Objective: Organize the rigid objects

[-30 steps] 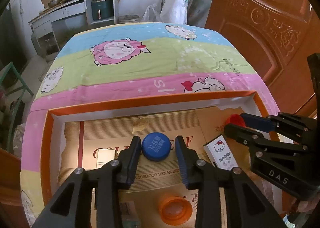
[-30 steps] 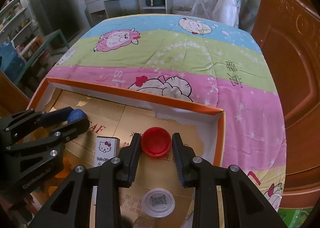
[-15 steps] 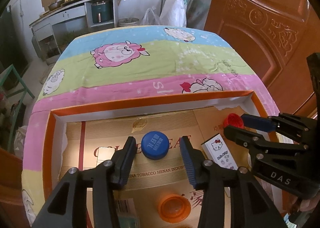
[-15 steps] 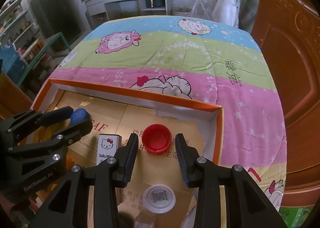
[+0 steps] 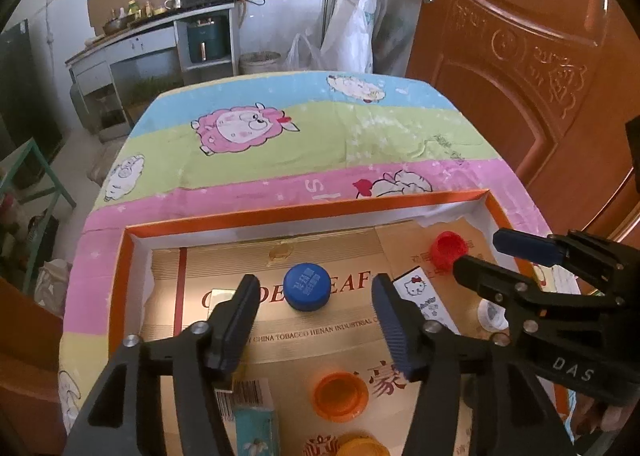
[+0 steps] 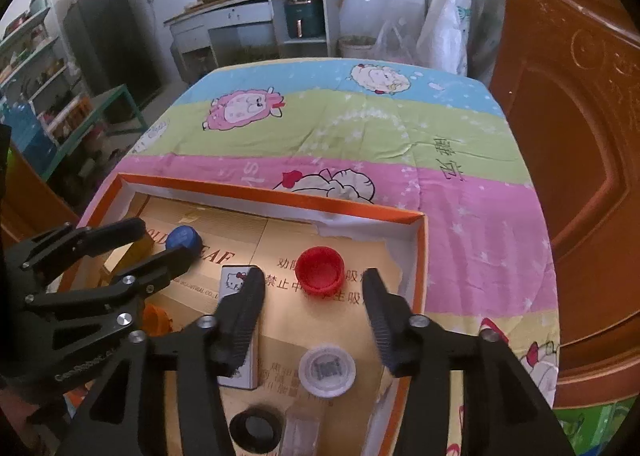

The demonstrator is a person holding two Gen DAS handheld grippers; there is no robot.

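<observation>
An orange-rimmed cardboard tray [image 5: 304, 209] lies on the sheep-print cloth. In it, a blue cap [image 5: 307, 286] rests on the floor just ahead of my left gripper [image 5: 316, 320], which is open and empty. A red cap [image 6: 320, 269] rests ahead of my right gripper [image 6: 314, 310], also open and empty. The blue cap [image 6: 184, 238] and left gripper also show in the right wrist view, and the red cap [image 5: 449, 249] shows in the left wrist view.
The tray also holds a Hello Kitty box [image 6: 236, 280], an orange cap [image 5: 340, 396], a yellow cap [image 5: 360, 446], a teal box [image 5: 254, 424], a white cap [image 6: 327, 370] and a black ring [image 6: 256, 430]. A wooden door [image 5: 520, 75] stands to the right.
Both grippers have opened wider and drawn back from the blue and red caps, which stay on the tray floor.
</observation>
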